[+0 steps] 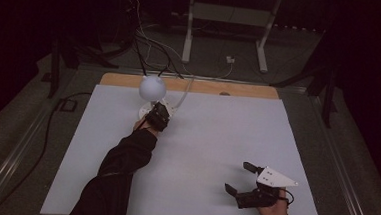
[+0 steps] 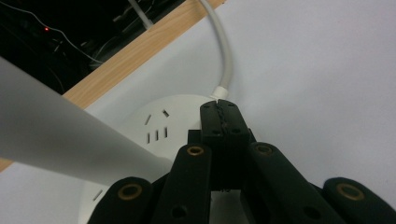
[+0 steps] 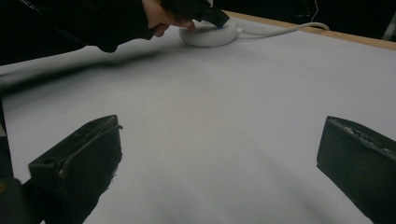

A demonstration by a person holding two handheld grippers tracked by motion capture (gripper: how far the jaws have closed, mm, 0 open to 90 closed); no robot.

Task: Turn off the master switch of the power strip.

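The left gripper (image 2: 219,109), jaws clenched with nothing between them, presses on the round white lamp base (image 2: 161,123) at the bench's (image 1: 200,153) far left. The right gripper (image 1: 239,178), jaws released, rests near right, well apart.

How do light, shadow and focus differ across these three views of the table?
High view: dim, the room black, the pale grey table sheet evenly lit, the white globe lamp brightest. Left gripper view: the lamp's stem a blurred grey band, the round white socket base sharp. Right gripper view: the near black jaws soft, a dark sleeve shadow smeared across the sheet.
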